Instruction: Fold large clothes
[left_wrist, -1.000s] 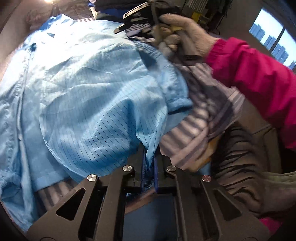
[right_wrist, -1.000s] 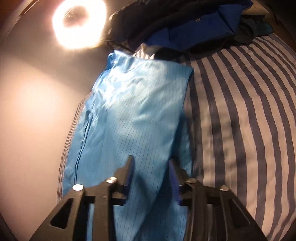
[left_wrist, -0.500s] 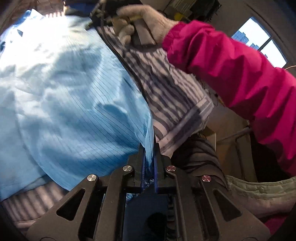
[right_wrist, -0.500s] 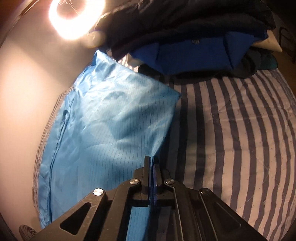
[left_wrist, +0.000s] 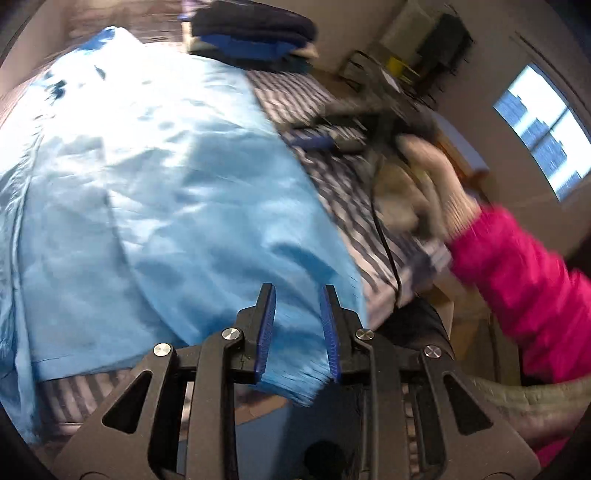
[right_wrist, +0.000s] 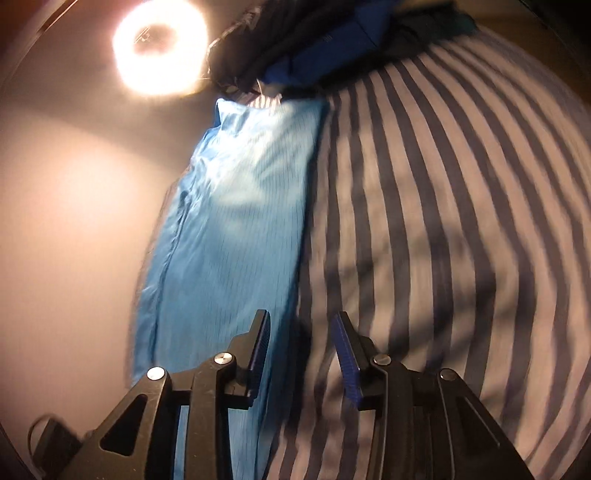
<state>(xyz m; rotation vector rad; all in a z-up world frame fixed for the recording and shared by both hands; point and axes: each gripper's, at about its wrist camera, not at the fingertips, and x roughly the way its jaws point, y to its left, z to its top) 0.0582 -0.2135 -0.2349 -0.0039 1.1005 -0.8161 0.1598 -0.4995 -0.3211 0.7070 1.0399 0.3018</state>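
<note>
A large light-blue pinstriped garment (left_wrist: 155, 184) lies spread on a striped bed sheet (left_wrist: 343, 177). My left gripper (left_wrist: 297, 295) is open; the garment's near edge lies loose between its blue pads. In the right wrist view the garment (right_wrist: 240, 229) lies folded lengthwise along the bed's left side. My right gripper (right_wrist: 301, 325) is open above the garment's right edge and the sheet (right_wrist: 443, 221). The right gripper also shows blurred in the left wrist view (left_wrist: 332, 133), held by a gloved hand (left_wrist: 432, 184).
A pile of dark and royal-blue clothes (left_wrist: 255, 40) sits at the far end of the bed, also in the right wrist view (right_wrist: 325, 40). A bright ring lamp (right_wrist: 160, 46) shines by the wall. A pink sleeve (left_wrist: 524, 295) crosses the right side.
Both grippers were shut on the blue garment half a second ago and have opened, letting it go. The right gripper has drawn back to the right off the garment.
</note>
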